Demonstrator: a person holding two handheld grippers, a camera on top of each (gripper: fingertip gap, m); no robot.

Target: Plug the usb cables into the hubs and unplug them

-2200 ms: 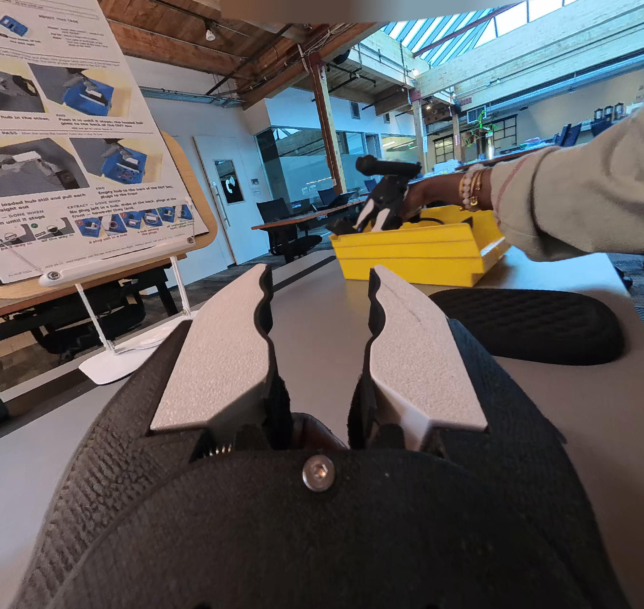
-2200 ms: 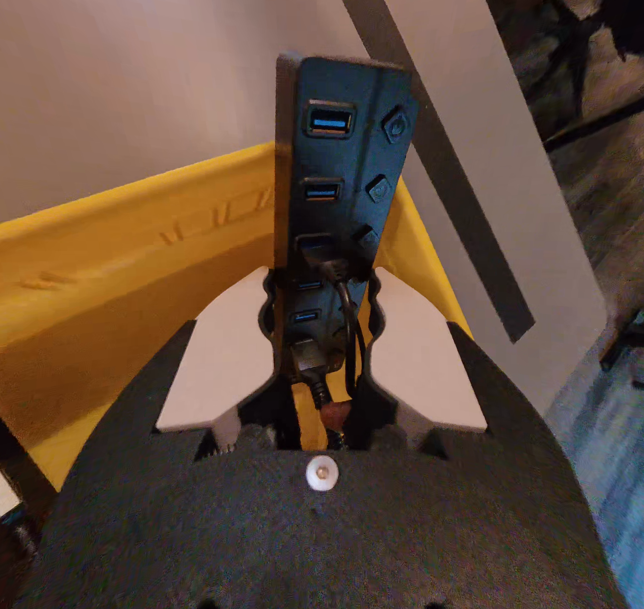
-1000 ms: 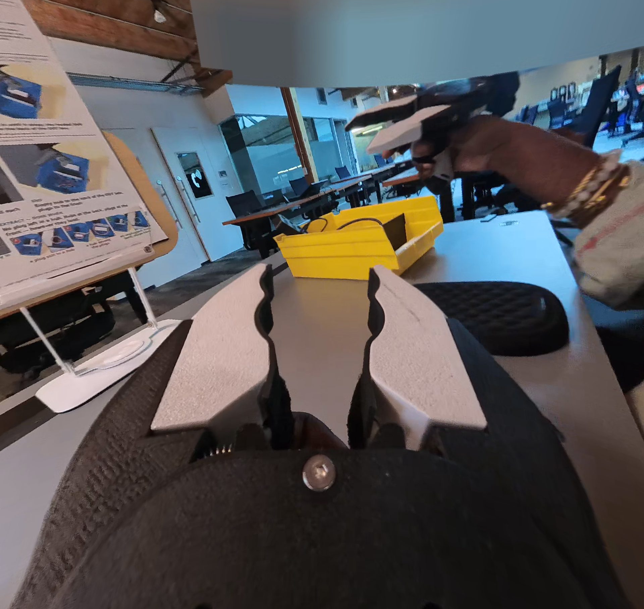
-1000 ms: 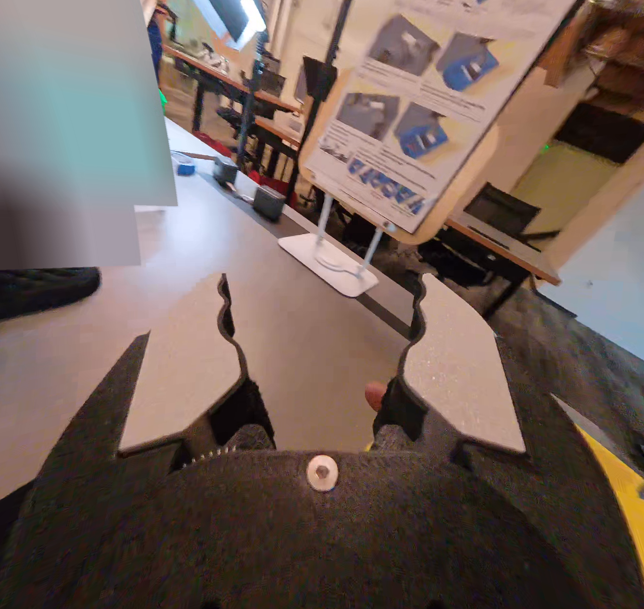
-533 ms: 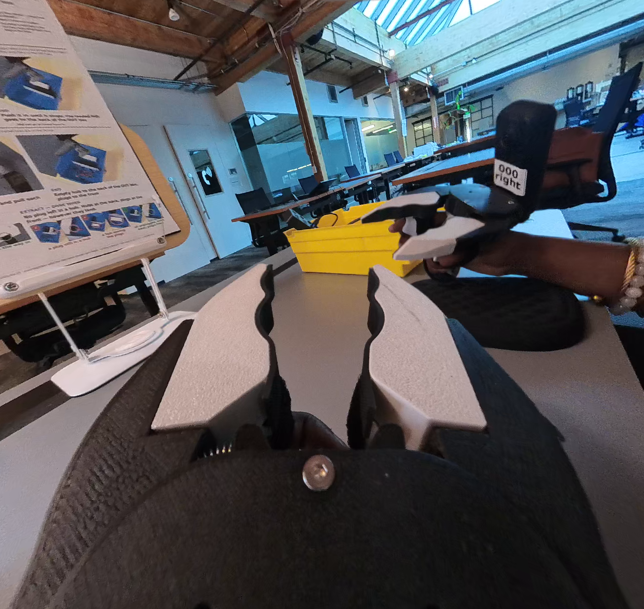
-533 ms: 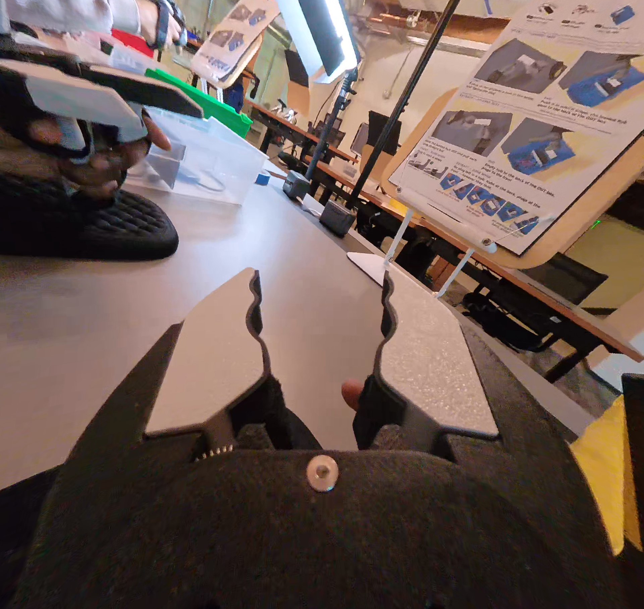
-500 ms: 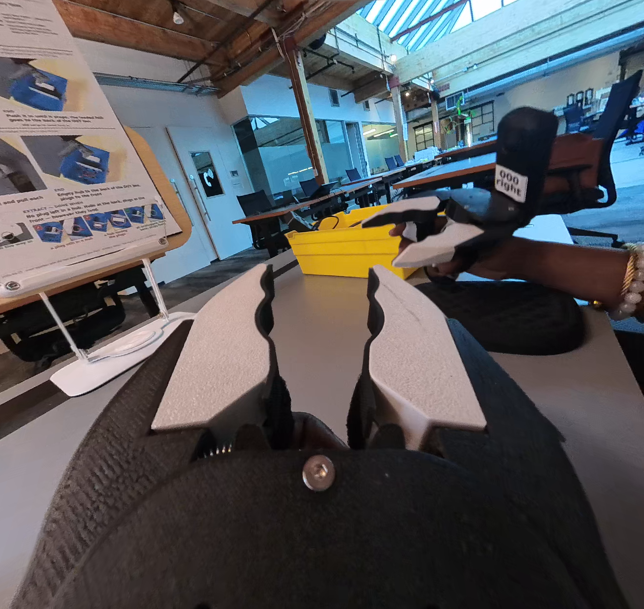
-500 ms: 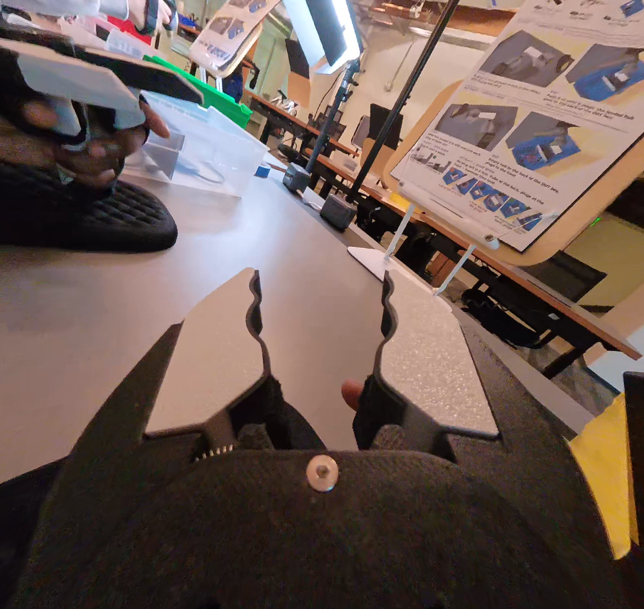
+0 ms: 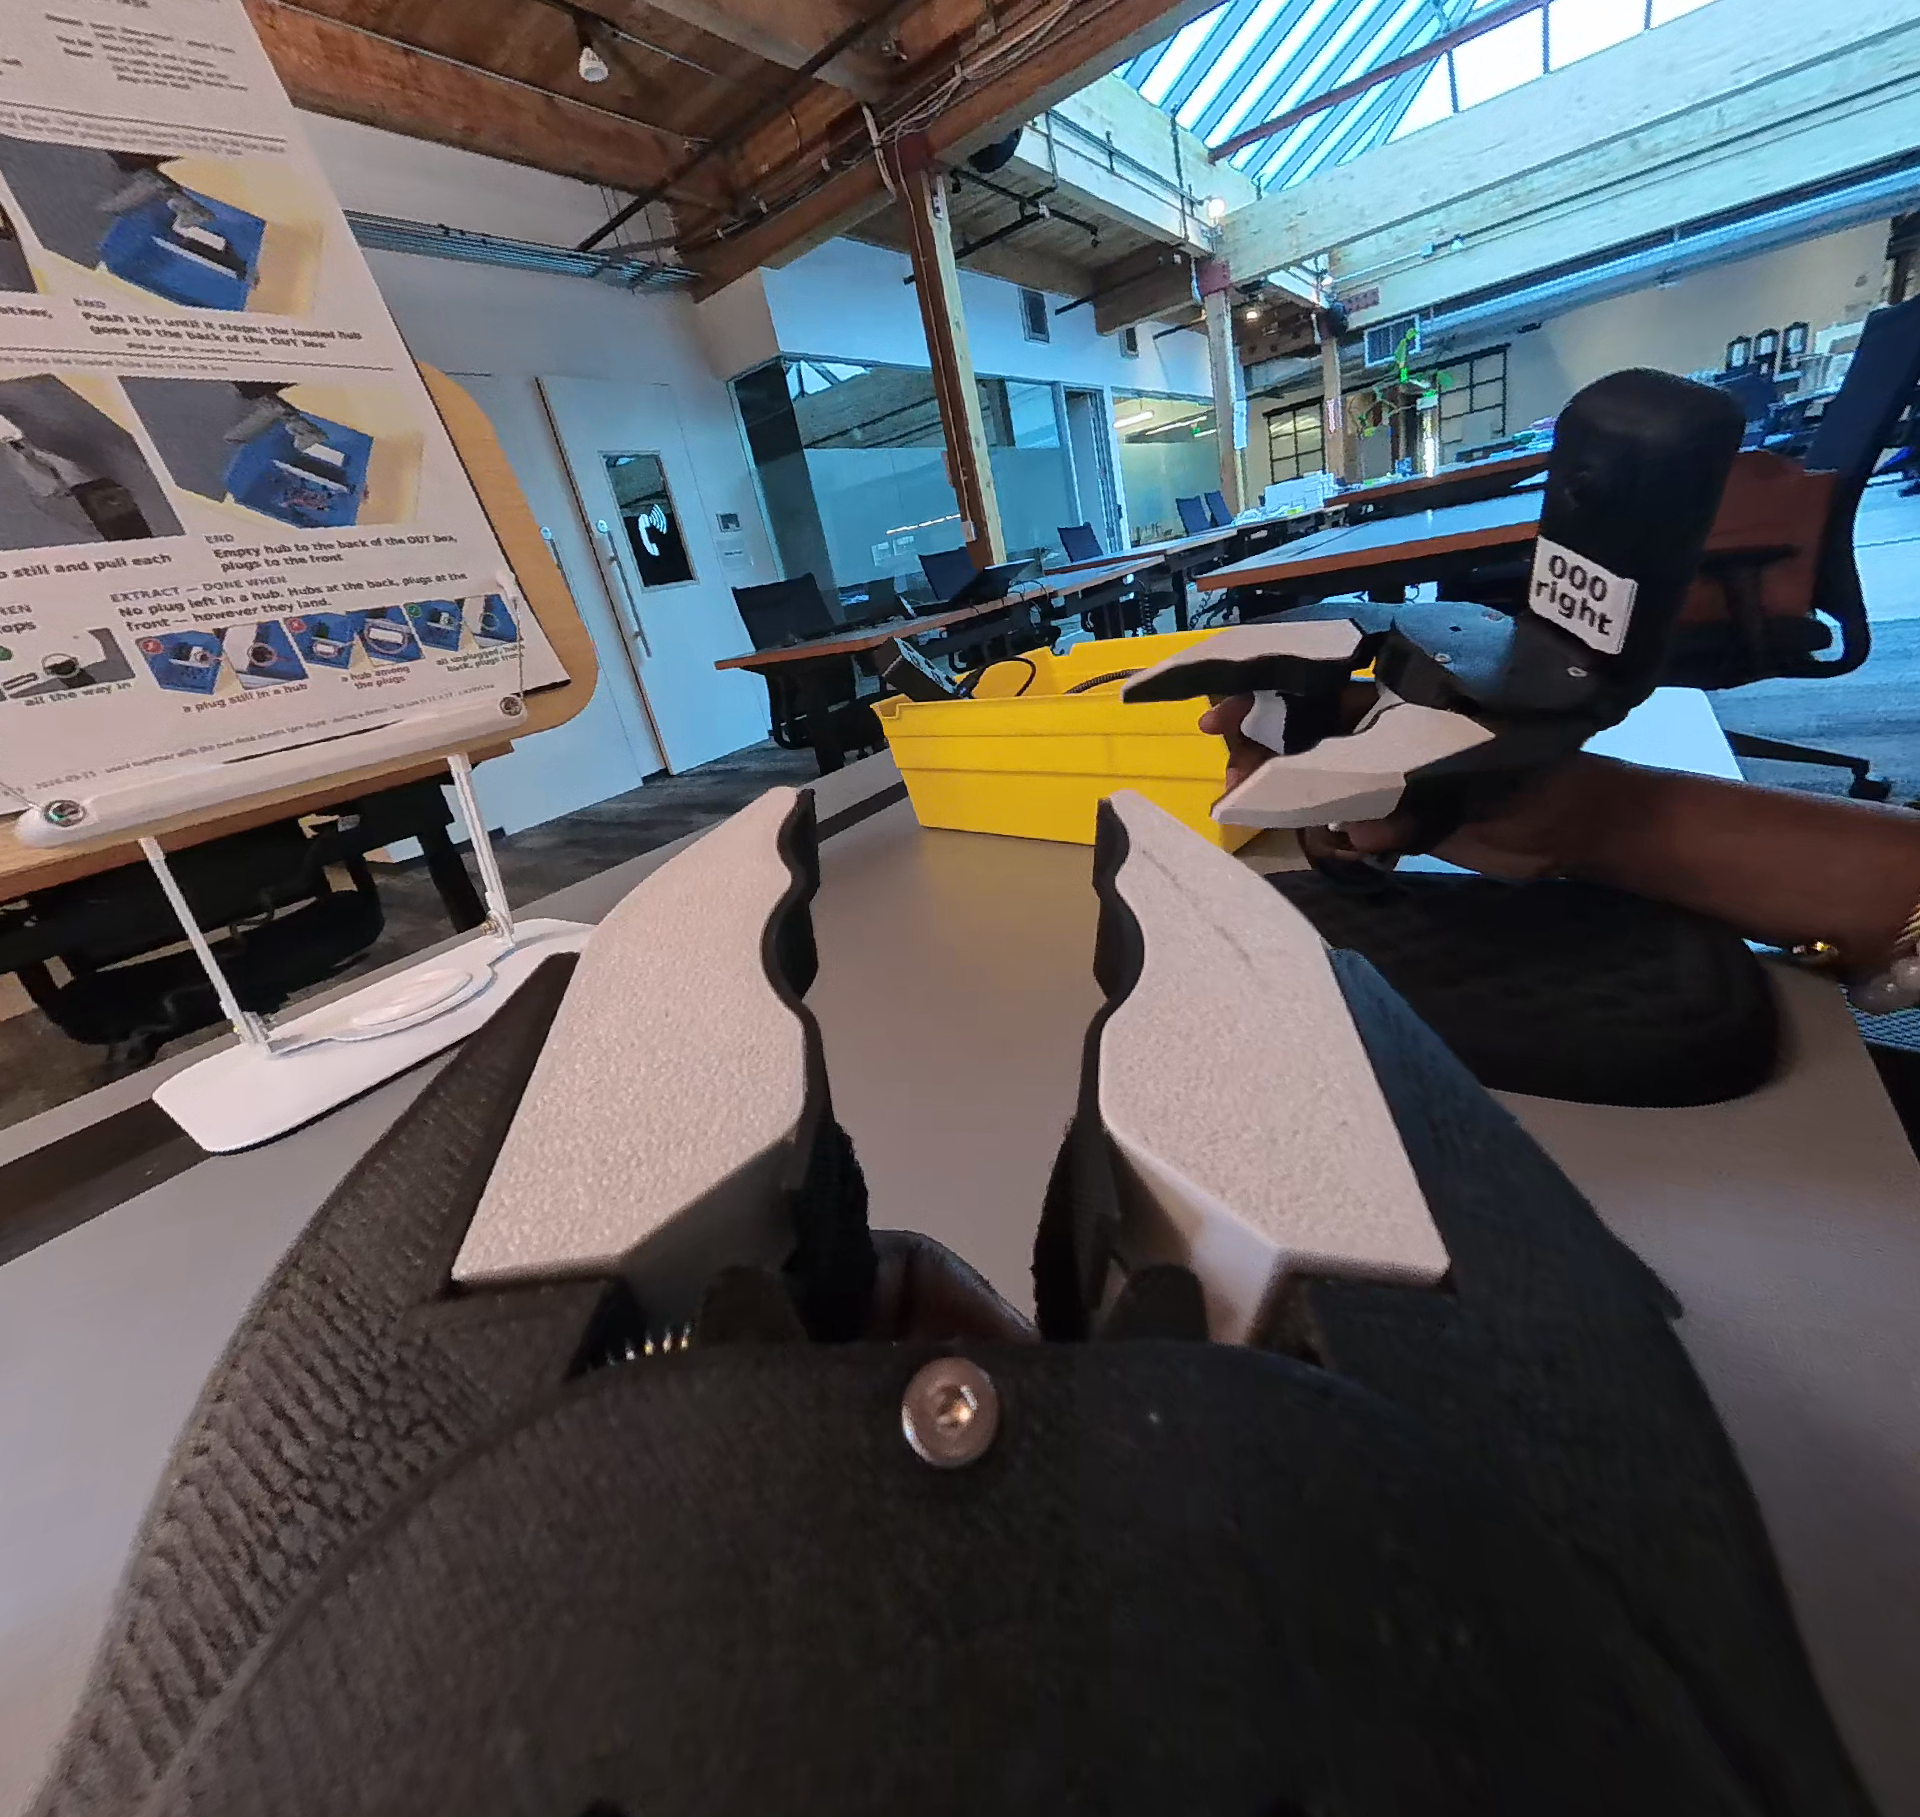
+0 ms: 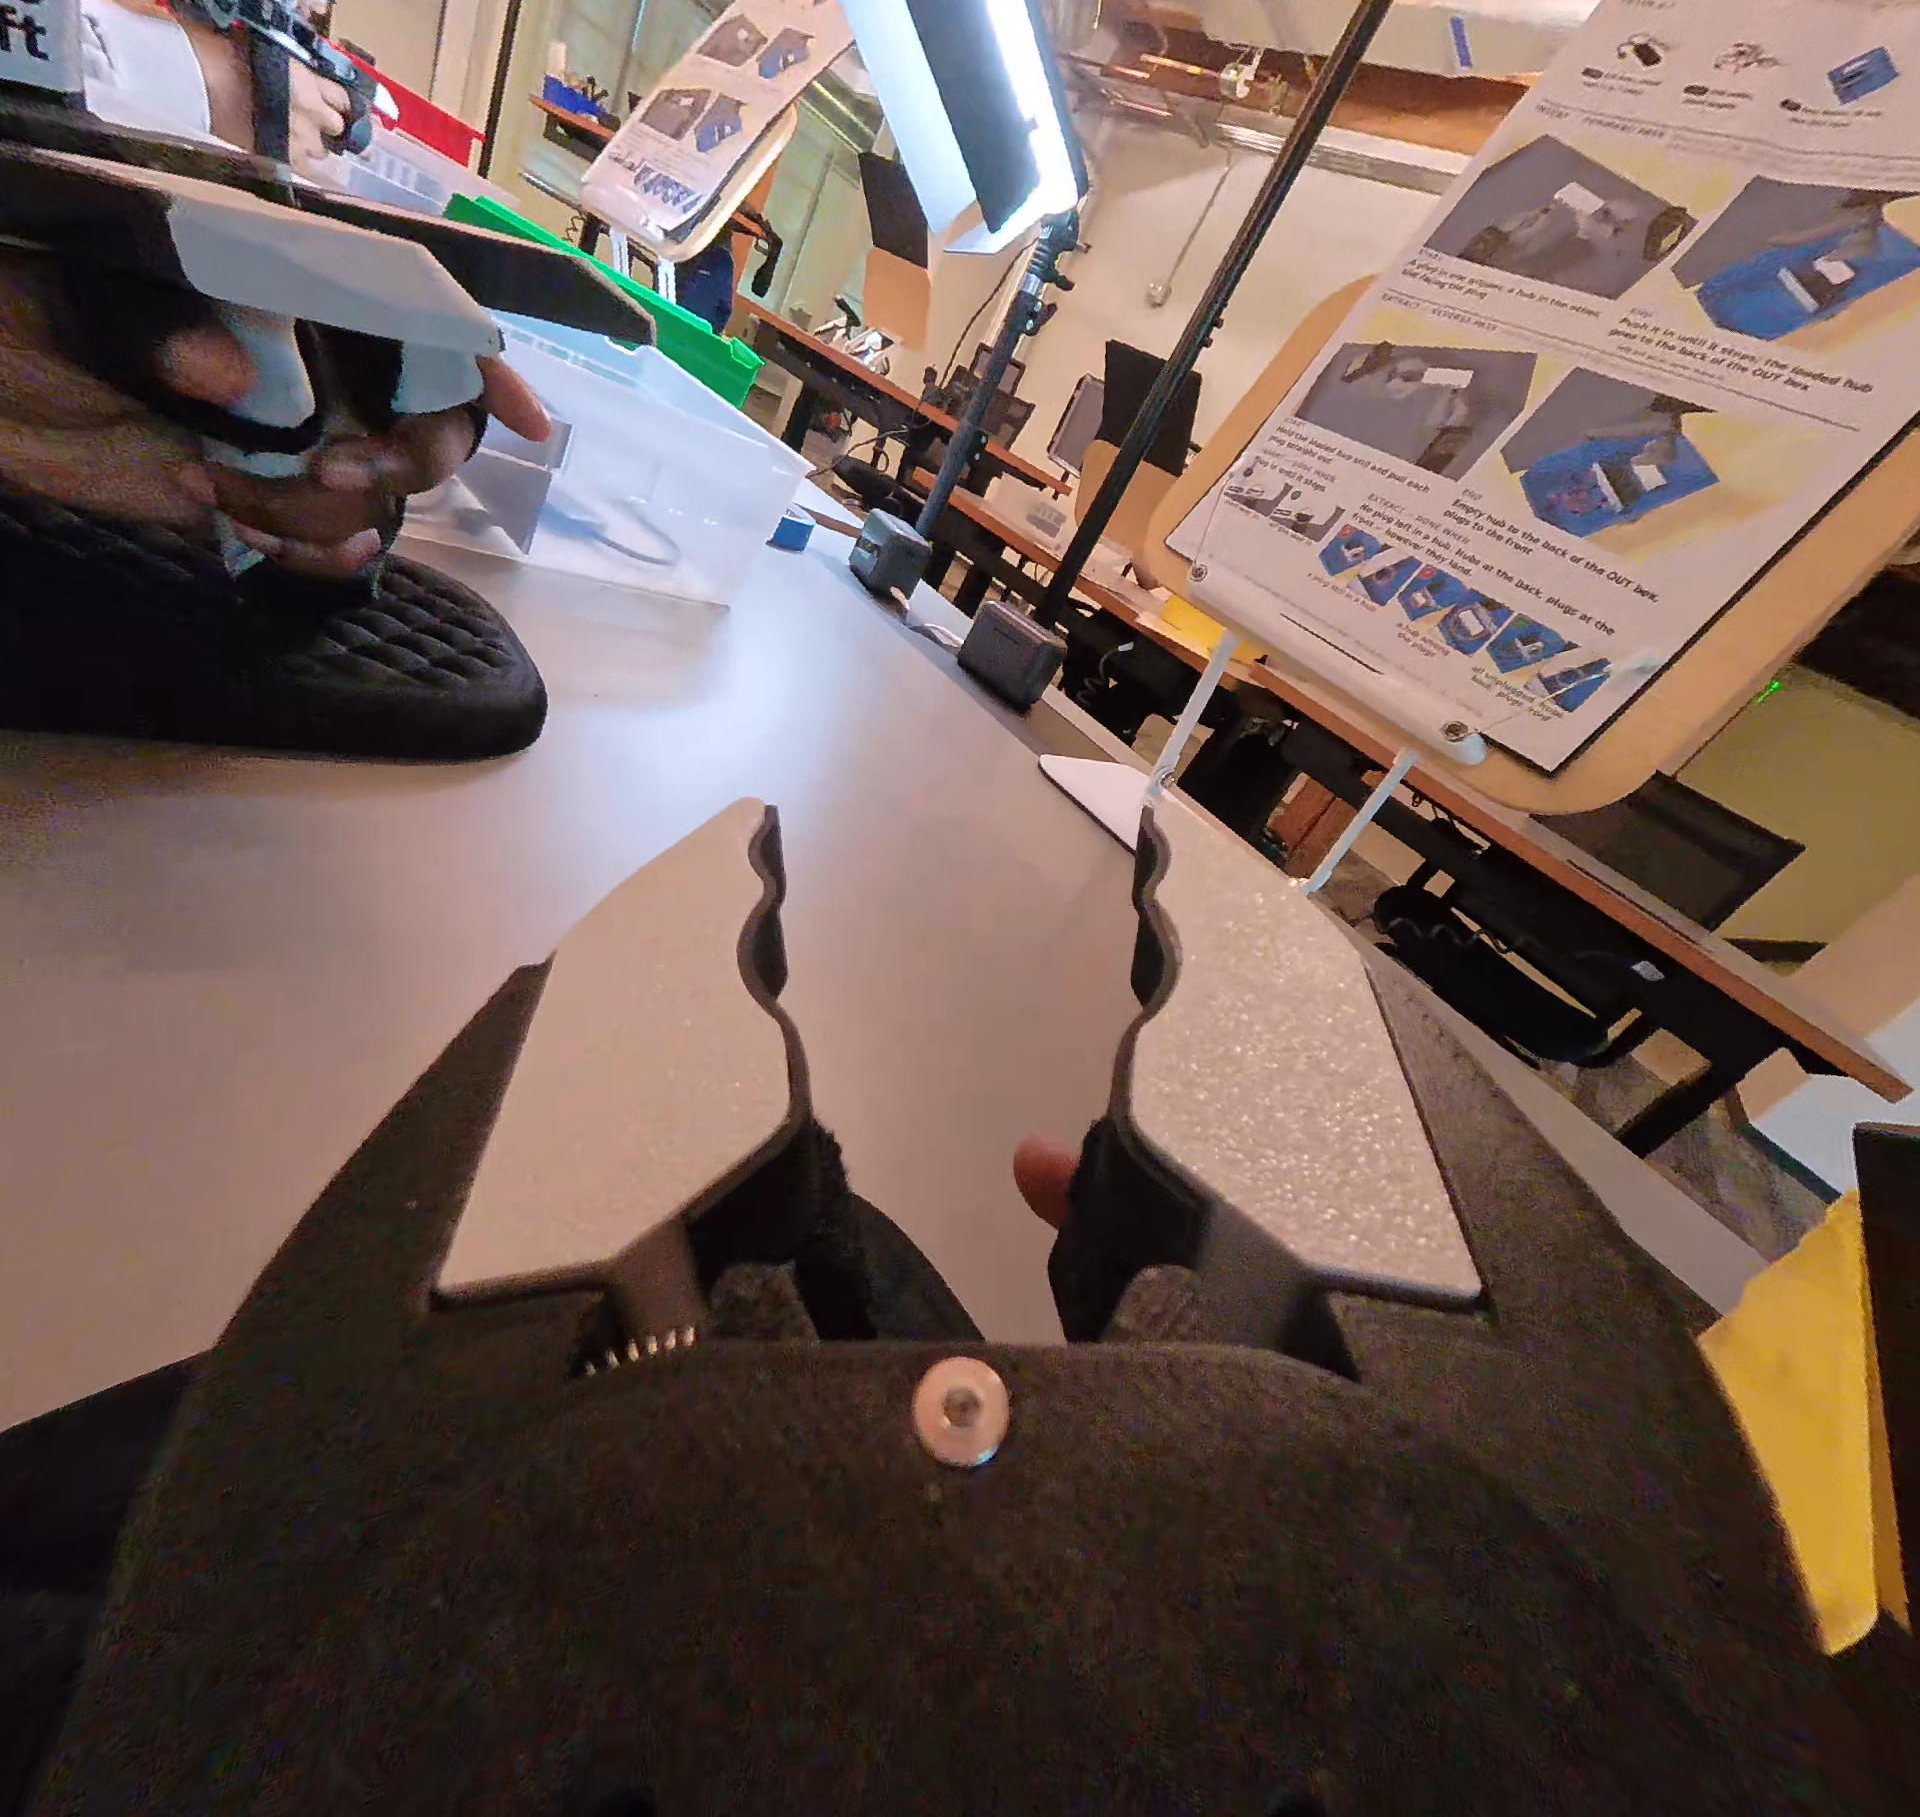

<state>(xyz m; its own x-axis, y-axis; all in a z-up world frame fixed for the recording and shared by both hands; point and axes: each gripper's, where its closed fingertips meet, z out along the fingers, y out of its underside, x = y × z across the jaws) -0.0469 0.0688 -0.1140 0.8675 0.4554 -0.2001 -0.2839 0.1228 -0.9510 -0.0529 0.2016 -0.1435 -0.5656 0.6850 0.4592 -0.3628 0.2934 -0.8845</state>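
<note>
over the grey surface both the left gripper and right gripper hover spread and empty, yellow bin far off

Bare grey tabletop lies open between the black quilted wrist pads and the white-footed instruction stand.

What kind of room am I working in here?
Likely an open-plan office or loft set up for data collection: rows of desks with office chairs, an instruction board on a stand, a studio light panel, and parts bins such as the yellow bin.
</note>
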